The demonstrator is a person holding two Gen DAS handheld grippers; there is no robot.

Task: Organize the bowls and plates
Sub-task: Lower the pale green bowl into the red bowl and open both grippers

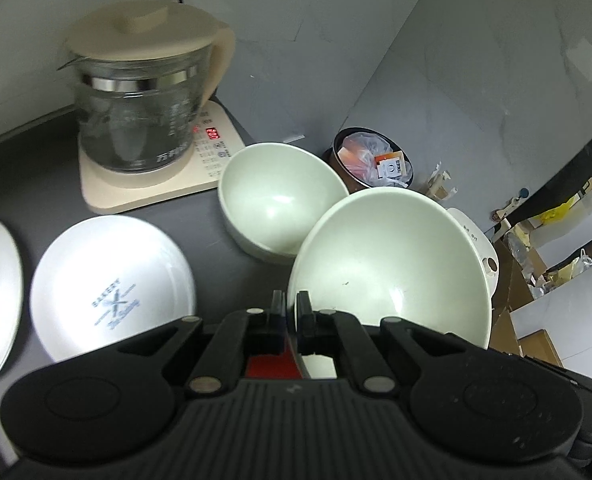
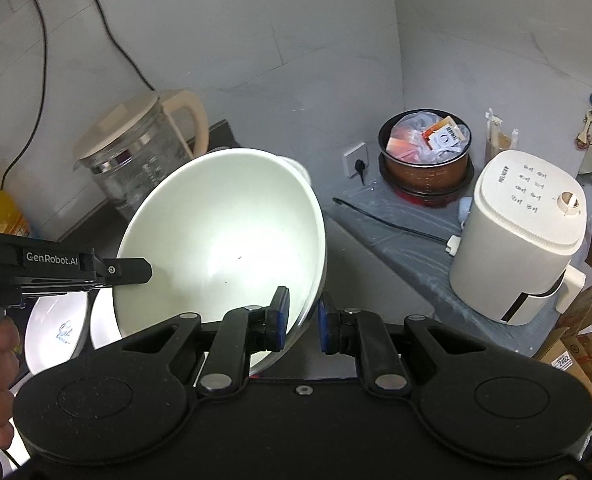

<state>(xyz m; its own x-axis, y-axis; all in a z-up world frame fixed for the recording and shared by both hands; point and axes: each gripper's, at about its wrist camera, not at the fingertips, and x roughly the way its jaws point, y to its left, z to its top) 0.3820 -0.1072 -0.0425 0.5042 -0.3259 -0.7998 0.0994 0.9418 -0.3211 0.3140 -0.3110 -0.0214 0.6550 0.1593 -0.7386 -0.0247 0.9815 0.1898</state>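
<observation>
The left gripper (image 1: 291,306) fingers were clenched on the rim of the large bowl (image 1: 388,264), held tilted at lower right of the frame, just right of the smaller bowl (image 1: 276,200) on the tabletop (image 1: 212,236). The right gripper (image 2: 303,316) fingers straddled the opposite rim, not closed.

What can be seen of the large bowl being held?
The large bowl is pale greenish-white, glossy like glazed ceramic, wide and deep, empty apart from a few dark specks inside. It is lifted and tilted, its opening facing the cameras. The left gripper pinches its rim; the right gripper straddles the opposite rim with a gap on one side. A smaller matching bowl sits behind it.
</observation>
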